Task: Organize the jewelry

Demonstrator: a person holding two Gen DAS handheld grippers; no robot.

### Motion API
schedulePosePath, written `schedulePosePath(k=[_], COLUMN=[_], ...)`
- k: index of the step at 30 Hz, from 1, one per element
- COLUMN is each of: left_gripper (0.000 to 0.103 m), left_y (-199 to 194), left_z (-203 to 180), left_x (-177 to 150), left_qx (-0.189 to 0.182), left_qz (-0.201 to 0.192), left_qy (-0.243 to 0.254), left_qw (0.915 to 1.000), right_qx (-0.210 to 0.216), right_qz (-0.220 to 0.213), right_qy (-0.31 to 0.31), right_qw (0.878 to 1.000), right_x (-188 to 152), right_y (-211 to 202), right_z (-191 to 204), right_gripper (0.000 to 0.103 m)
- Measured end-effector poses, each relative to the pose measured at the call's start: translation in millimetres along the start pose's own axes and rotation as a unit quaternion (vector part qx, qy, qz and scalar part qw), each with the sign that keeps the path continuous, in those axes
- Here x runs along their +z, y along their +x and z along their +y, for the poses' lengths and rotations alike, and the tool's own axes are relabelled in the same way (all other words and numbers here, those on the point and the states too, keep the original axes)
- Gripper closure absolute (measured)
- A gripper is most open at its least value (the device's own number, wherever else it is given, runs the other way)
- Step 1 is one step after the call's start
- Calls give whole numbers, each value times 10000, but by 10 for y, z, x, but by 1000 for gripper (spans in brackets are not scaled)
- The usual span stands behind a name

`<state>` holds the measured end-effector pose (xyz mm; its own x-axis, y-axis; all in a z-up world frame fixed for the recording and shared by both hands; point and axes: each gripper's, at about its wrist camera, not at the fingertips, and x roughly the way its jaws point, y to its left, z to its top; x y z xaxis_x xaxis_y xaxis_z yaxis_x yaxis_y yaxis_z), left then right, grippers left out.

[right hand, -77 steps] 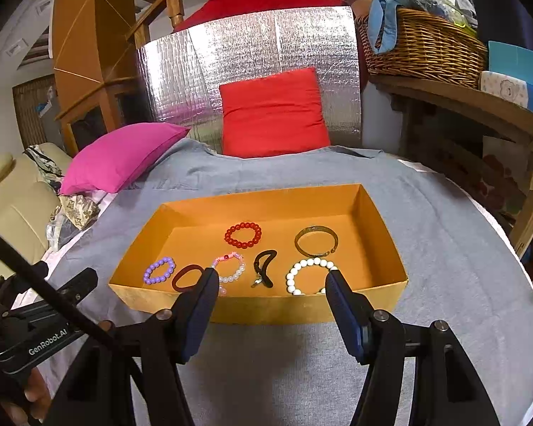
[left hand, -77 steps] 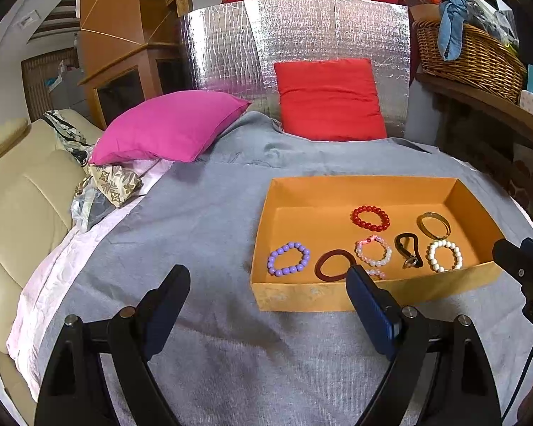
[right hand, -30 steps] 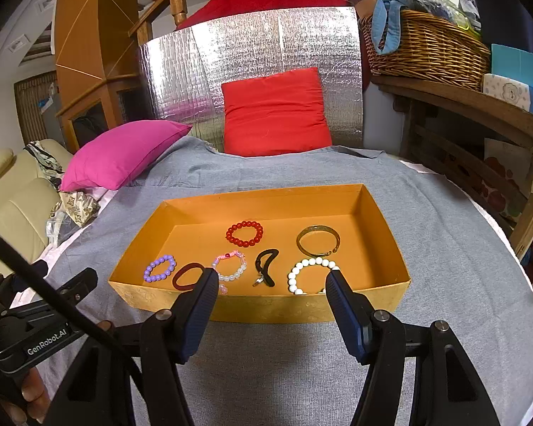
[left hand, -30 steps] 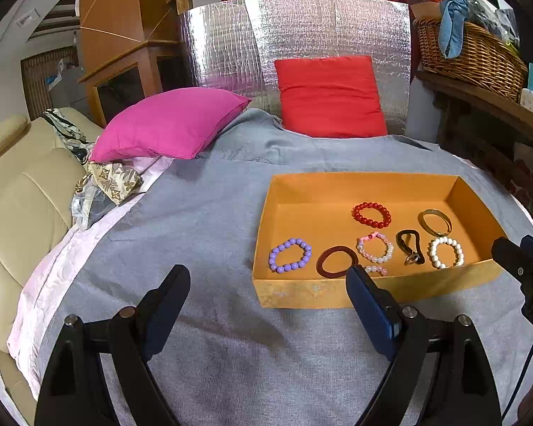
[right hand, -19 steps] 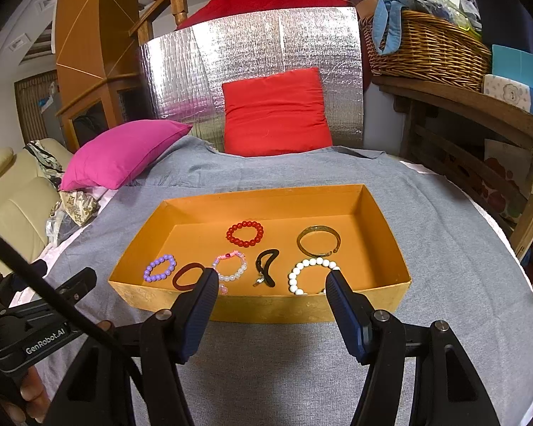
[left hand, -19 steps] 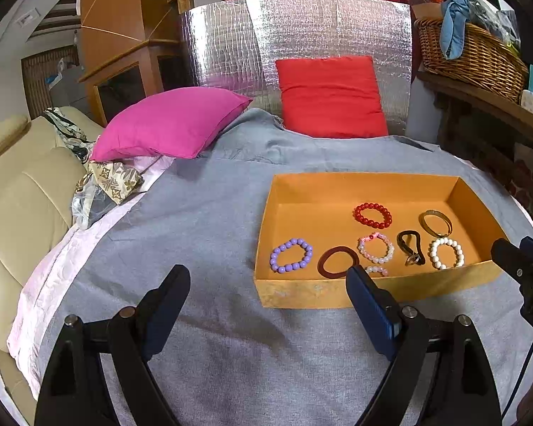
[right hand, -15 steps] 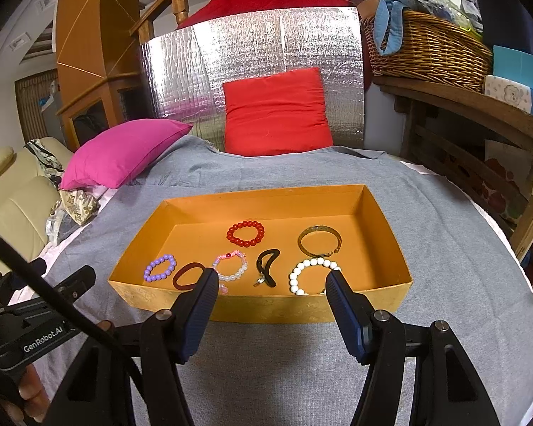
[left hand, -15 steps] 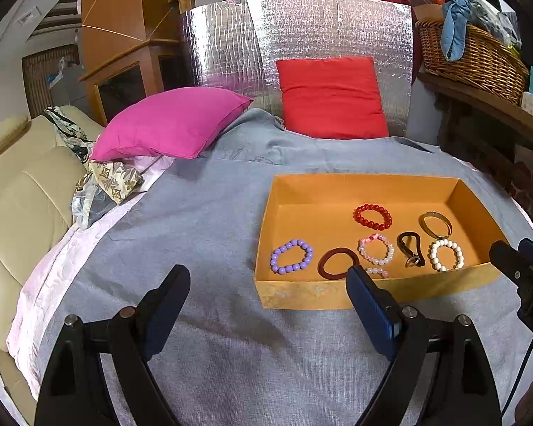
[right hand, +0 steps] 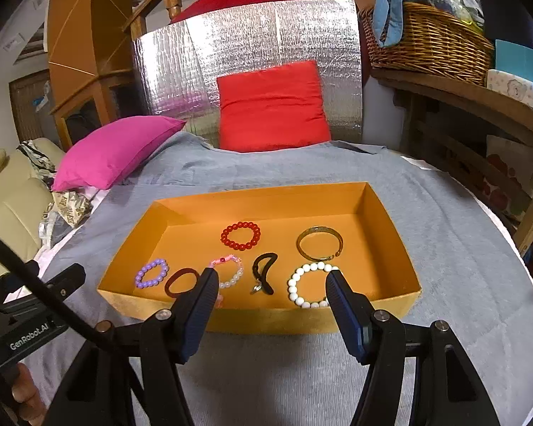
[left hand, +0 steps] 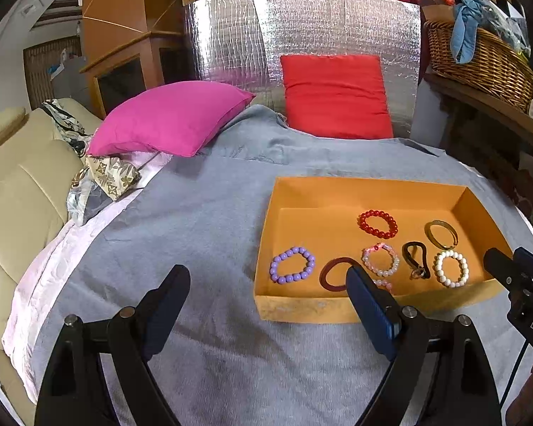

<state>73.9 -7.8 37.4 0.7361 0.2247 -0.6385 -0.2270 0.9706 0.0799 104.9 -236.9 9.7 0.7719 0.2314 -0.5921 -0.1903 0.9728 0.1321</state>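
Right now some of my jewelry is partly hidden. From my right tool's camera, its two fingers stand in front of the orange box (right hand: 259,316). One finger covers a bit of the pink and white bracelet (right hand: 229,271), and the other finger covers the edge of the white bead bracelet (right hand: 307,284). From my left tool's camera, one finger hides part of the dark red ring bracelet (left hand: 332,273). The black loop (right hand: 263,271) has a small shiny bit at its end, but I cannot tell what it is.

The box sits on the gray blanket (left hand: 202,220). Inside it also lie the purple bead bracelet (left hand: 292,264), the red bead bracelet (left hand: 377,223) and the gold bangle (left hand: 440,234). None of them touch each other that I can see.

My left gripper (left hand: 268,289) points down at a slant over the blanket, just left of the box. Its jaws are wide apart and hold nothing. My right gripper (right hand: 272,291) also points down at a slant, facing the near wall of the box. Its jaws are apart too, not as wide, and they hold nothing. My hand (right hand: 25,394) shows at the bottom corner, mostly cut off.
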Motion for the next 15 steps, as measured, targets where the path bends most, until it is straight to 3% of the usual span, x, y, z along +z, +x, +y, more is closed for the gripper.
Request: schedulePosePath(k=[15], left_gripper=[13], left_y=[205], left_z=[-63], left_x=[69], left_qx=[-12], left_qz=[142], left_qy=[64], left_qw=[9999], right_qx=[5], right_qz=[77], right_qy=[-107], right_qw=[9999], right_x=[93], right_y=[238], right_z=[2], right_gripper=[36])
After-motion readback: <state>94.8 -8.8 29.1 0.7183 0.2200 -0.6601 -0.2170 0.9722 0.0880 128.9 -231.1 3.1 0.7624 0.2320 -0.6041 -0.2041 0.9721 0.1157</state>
